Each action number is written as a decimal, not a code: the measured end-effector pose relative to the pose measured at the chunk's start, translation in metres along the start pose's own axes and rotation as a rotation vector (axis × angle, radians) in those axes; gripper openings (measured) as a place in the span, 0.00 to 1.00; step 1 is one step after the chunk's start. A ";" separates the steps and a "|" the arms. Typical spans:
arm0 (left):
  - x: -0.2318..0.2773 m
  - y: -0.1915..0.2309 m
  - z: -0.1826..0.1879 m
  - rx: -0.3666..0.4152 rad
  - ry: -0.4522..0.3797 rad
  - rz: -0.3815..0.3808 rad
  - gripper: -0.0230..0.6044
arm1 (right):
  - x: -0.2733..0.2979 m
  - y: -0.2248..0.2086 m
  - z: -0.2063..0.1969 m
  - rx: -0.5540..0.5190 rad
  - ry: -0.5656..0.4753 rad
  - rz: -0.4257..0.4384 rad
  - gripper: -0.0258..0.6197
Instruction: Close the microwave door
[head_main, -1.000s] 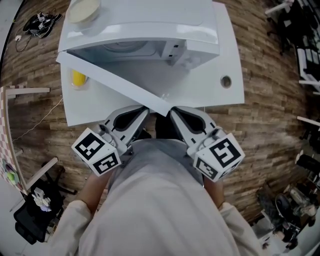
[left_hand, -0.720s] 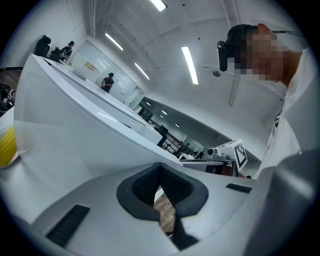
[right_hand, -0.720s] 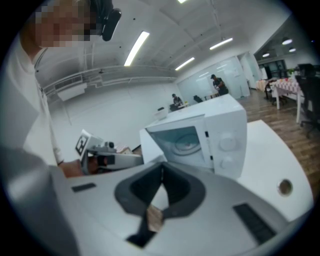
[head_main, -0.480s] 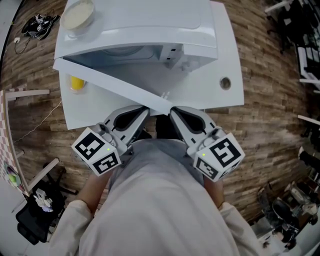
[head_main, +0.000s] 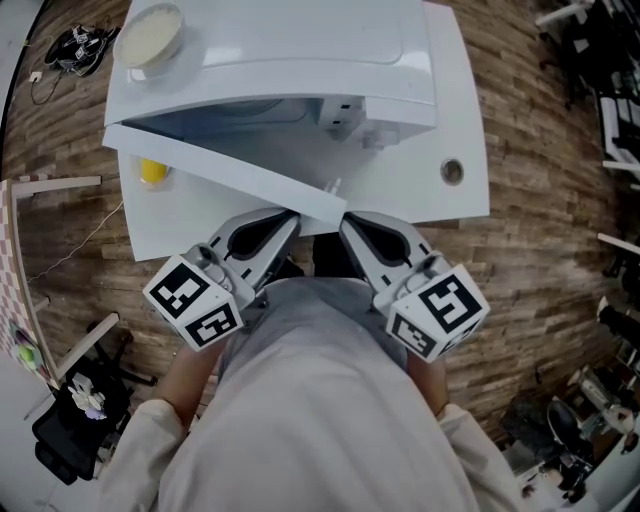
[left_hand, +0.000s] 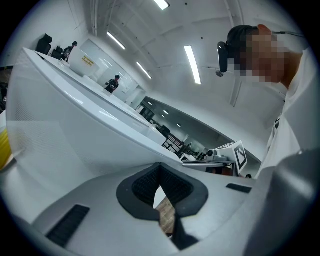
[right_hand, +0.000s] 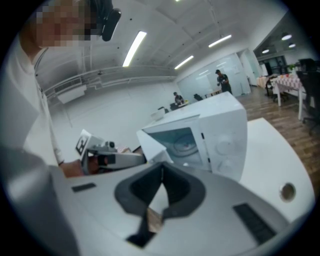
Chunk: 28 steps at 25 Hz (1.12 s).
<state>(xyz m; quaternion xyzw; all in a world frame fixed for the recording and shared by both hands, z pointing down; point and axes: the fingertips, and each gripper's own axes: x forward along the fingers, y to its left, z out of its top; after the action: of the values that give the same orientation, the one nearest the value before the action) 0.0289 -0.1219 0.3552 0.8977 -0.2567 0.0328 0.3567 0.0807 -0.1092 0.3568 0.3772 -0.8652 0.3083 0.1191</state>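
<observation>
A white microwave (head_main: 300, 50) stands on a white table (head_main: 420, 190), and it also shows in the right gripper view as the microwave (right_hand: 220, 135). Its door (head_main: 220, 165) hangs wide open, hinged at the left, with the free edge reaching the table's front. The door (left_hand: 75, 125) fills the left gripper view. My left gripper (head_main: 291, 217) and right gripper (head_main: 343, 220) sit side by side just below that free edge. Both are shut with nothing held: the left gripper (left_hand: 160, 170) and the right gripper (right_hand: 161, 170) show their pads meeting at the tips.
A cream-filled bowl (head_main: 150, 35) rests on top of the microwave. A yellow object (head_main: 153, 170) lies on the table behind the open door. A round cable hole (head_main: 452, 172) is in the table's right part. Wooden floor surrounds the table, and a person's torso fills the lower head view.
The door's free edge has shifted slightly away from me, toward the microwave. Both grippers have stayed almost in place.
</observation>
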 end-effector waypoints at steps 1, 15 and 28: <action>0.001 0.001 0.001 0.000 -0.001 0.002 0.06 | 0.001 -0.001 0.001 0.000 0.001 0.002 0.08; 0.015 0.014 0.010 -0.011 -0.022 0.022 0.06 | 0.003 -0.010 0.005 0.002 0.003 0.024 0.08; 0.035 0.020 0.021 -0.020 -0.048 0.038 0.06 | 0.005 -0.026 0.014 -0.012 0.022 0.051 0.08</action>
<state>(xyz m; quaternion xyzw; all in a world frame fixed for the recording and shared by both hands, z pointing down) 0.0470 -0.1635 0.3606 0.8896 -0.2825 0.0153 0.3586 0.0967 -0.1349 0.3597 0.3510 -0.8750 0.3099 0.1229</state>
